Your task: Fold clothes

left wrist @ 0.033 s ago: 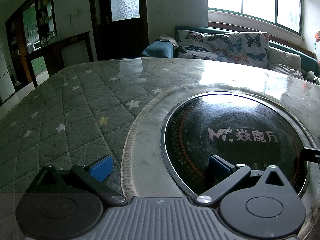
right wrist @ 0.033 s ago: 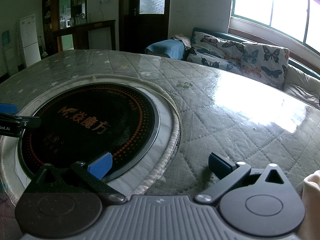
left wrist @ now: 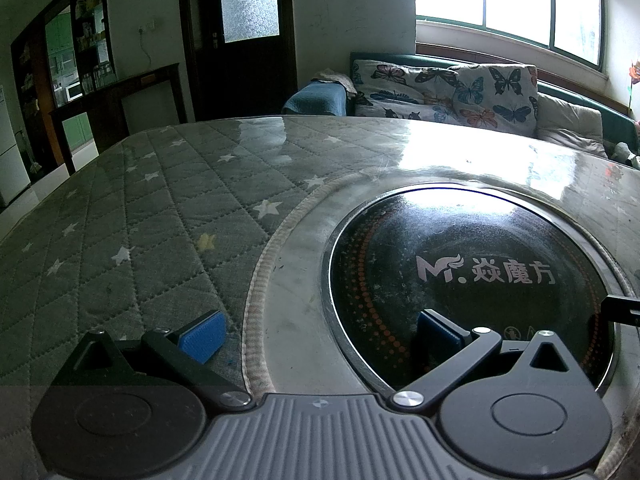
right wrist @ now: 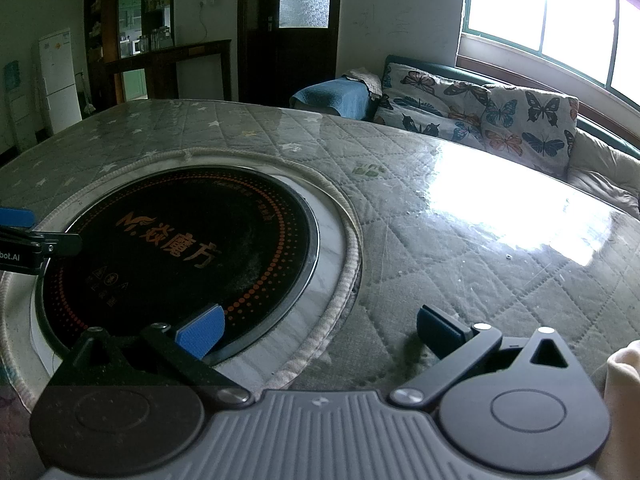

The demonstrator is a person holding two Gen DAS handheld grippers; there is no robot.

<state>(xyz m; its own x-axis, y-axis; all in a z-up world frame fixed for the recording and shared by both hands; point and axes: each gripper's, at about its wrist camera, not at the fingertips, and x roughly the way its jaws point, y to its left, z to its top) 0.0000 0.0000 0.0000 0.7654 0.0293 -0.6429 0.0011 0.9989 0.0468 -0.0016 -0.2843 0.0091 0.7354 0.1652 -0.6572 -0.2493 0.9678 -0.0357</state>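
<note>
Both tongs gape empty; pale cloth [right wrist: 624,408] at the lower right edge of the right wrist view lies nearest the right tongs [right wrist: 320,330], not the left tongs [left wrist: 318,332]

Daylight is pouring in through the big window [right wrist: 560,28] on the right, glaring off the quilted star-print table cover [left wrist: 132,216]. A sofa [right wrist: 484,116] with butterfly cushions is sitting under it, a dark wooden door [left wrist: 240,36] is standing shut, and a white fridge [right wrist: 58,80] is hanging out far left.
</note>
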